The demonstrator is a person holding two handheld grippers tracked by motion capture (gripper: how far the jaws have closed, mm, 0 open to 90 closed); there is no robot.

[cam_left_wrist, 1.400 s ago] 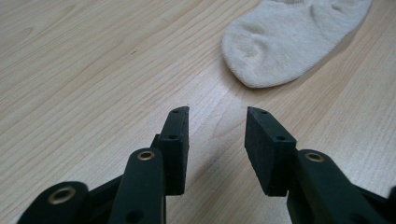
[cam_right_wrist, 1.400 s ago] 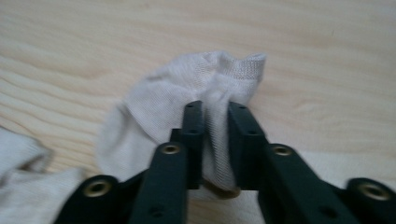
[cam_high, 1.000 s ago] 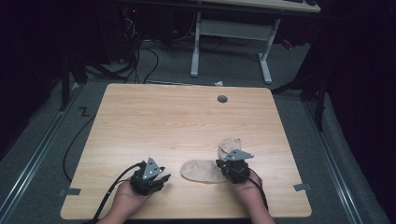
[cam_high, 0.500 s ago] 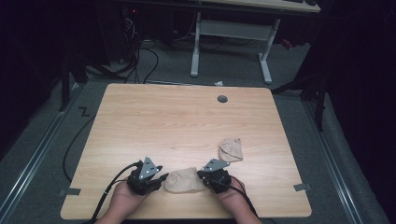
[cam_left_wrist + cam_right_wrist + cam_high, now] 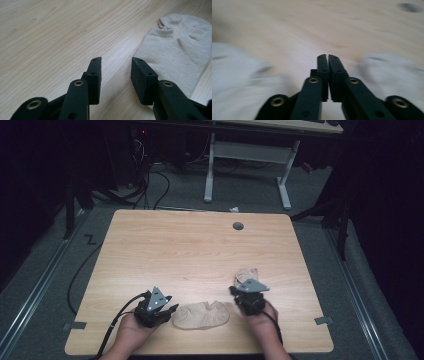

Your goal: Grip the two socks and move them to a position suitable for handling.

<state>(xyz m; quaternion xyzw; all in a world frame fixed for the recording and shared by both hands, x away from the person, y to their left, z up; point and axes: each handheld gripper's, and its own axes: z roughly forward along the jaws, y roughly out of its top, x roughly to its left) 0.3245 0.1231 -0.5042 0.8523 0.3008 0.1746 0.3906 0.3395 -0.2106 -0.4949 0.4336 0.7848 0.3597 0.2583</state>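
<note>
The flat beige fabric sock [image 5: 201, 315] lies on the near part of the light wood-grain desk [image 5: 190, 250], between my two hands, with its rounded end toward my right. A second, smaller beige sock [image 5: 246, 274], bunched, sits just beyond my right gripper [image 5: 239, 295], apart from the first.

My left gripper [image 5: 167, 311] stands just beside the flat sock's left end. In the left gripper view its jaws are parted and have just been opening; bare desk shows between the pads, and the sock [image 5: 178, 47] lies off to the right of them, its edge passing close under the right-hand jaw. Nothing is gripped.

My right gripper [image 5: 328, 58] is clenched with the pads pressed together and nothing between them. Its view is blurred; a pale patch of fabric shows on either side, so I cannot tell from it how close either sock is.

Assessment of the step in hand: taking hold of the flat sock's near end with the left gripper. To do it well I judge that the left jaws should shift toward the sock until its edge lies between the pads, come down low enough to catch the thin fabric, then close. The right gripper should open before approaching the bunched sock.
</note>
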